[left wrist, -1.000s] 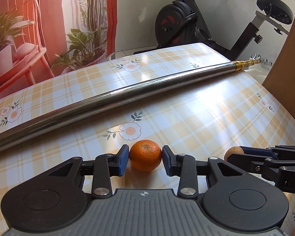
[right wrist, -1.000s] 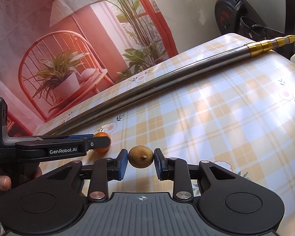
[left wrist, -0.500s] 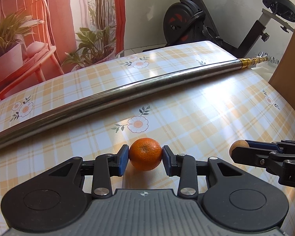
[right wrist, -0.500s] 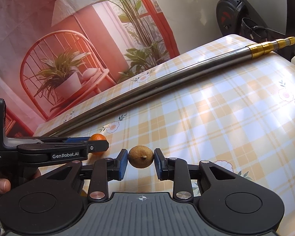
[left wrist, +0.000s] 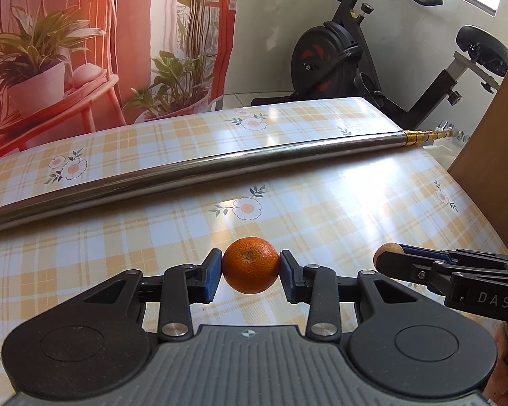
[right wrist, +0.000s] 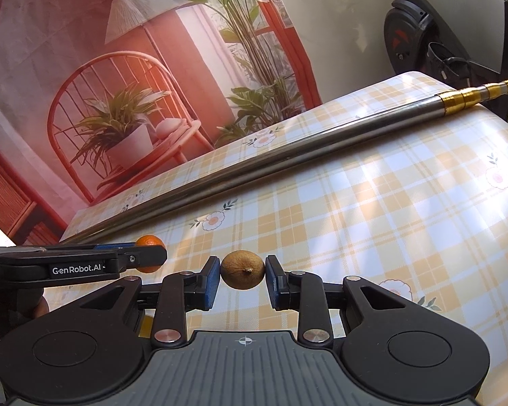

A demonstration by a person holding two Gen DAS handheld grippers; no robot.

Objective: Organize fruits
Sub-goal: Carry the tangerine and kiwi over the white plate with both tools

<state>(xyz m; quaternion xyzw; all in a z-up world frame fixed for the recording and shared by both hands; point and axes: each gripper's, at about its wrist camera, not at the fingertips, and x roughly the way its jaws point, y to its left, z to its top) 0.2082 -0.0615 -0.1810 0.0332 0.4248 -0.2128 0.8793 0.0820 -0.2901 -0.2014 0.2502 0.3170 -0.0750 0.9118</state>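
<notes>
home living space, table [left wrist: 338, 223] under yellow plaid floral oilcloth, exercise bike [left wrist: 348, 57] parked against white plaster wall, printed backdrop [right wrist: 125, 77] of red wicker chair and potted plants, long steel pole [left wrist: 193, 172] laid across tabletop

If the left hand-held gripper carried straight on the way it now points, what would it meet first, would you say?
Most likely the checked tablecloth, near the printed flower ahead of the orange it grips. The left hand-held gripper tilts downward, so it should reach cloth before the metal pole, though depth is uncertain.
</notes>
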